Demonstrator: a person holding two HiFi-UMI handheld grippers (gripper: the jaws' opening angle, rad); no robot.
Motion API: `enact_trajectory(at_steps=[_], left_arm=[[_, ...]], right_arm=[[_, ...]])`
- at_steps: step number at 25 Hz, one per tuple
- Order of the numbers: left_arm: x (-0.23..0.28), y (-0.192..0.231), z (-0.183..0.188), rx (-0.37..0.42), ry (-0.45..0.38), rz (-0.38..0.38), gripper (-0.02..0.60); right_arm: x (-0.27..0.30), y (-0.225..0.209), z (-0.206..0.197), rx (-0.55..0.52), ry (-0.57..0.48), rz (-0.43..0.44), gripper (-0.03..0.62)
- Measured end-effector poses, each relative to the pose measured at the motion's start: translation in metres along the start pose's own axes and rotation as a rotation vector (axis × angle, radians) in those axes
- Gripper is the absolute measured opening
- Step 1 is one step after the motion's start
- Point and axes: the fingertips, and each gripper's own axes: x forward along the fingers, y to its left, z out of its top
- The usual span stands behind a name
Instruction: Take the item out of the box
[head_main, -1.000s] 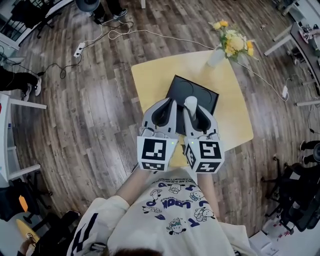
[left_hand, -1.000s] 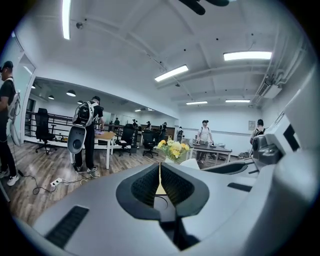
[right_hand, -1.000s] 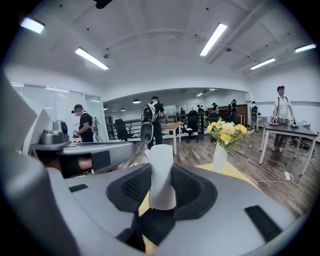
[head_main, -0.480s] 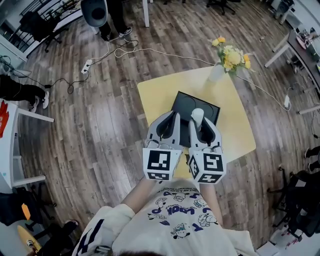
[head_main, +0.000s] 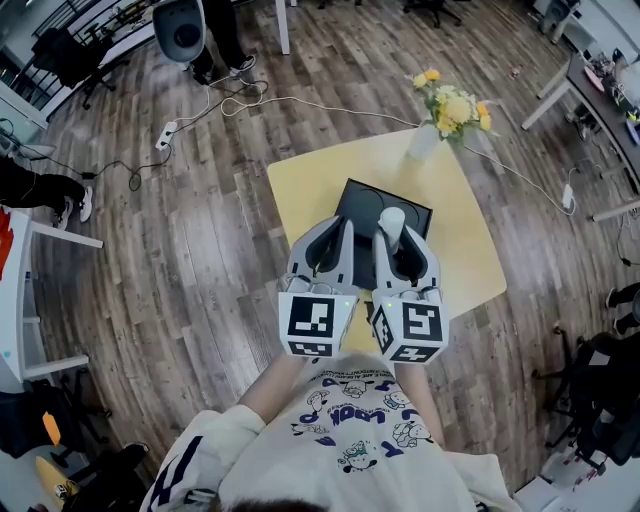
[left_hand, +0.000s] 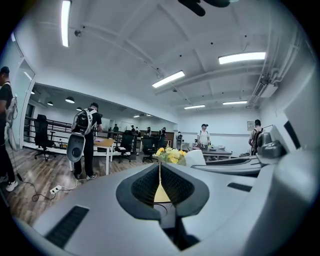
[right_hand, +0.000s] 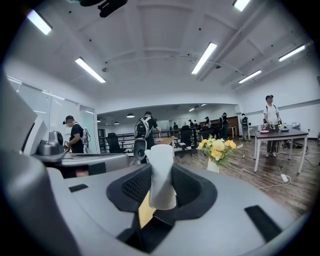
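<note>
Yellow table (head_main: 300, 190) with black box (head_main: 358, 200), flower vase (head_main: 424, 140)

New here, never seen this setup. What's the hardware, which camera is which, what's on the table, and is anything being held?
There is no robot. A person holds two handheld grippers, each with a marker cube at its back. One picture comes from a camera on the person's head, looking steeply down. The other two come from cameras riding on each gripper, looking along its jaws.

On the yellow table sit a black box and, at the far corner, a vase of yellow flowers.

The left gripper has its jaws together on nothing. The right gripper is clamped on an upright white item, seen over the box from the head view.
</note>
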Motion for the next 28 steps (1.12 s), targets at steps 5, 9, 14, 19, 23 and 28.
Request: enact_trajectory(at_steps=[5, 9, 14, 19, 23, 28], left_arm=[[0.0022, -0.0032, 0.002, 0.003, -0.004, -0.007, 0.021], [0.002, -0.006, 0.0037, 0.007, -0.01, -0.006, 0.021], [0.0012, -0.0049, 0.0012, 0.0, -0.005, -0.006, 0.021], [-0.0007, -0.0042, 0.0008, -0.002, -0.005, 0.0, 0.021], [-0.0007, -0.0045, 0.0003, -0.003, -0.005, 0.0, 0.021], [-0.0004, -0.0063, -0.0005, -0.001, -0.005, -0.003, 0.021]], right_arm=[[-0.0007, -0.0017, 0.0031, -0.019, -0.019, -0.007, 0.141], [-0.0018, -0.0034, 0.0041, -0.017, -0.03, -0.011, 0.141], [-0.0007, -0.003, 0.0038, -0.017, -0.036, -0.016, 0.141], [-0.0022, -0.0007, 0.0049, -0.02, -0.04, -0.009, 0.14], [-0.0026, 0.0005, 0.0049, -0.022, -0.042, -0.004, 0.14], [-0.0025, -0.0002, 0.0045, -0.02, -0.042, -0.003, 0.14]])
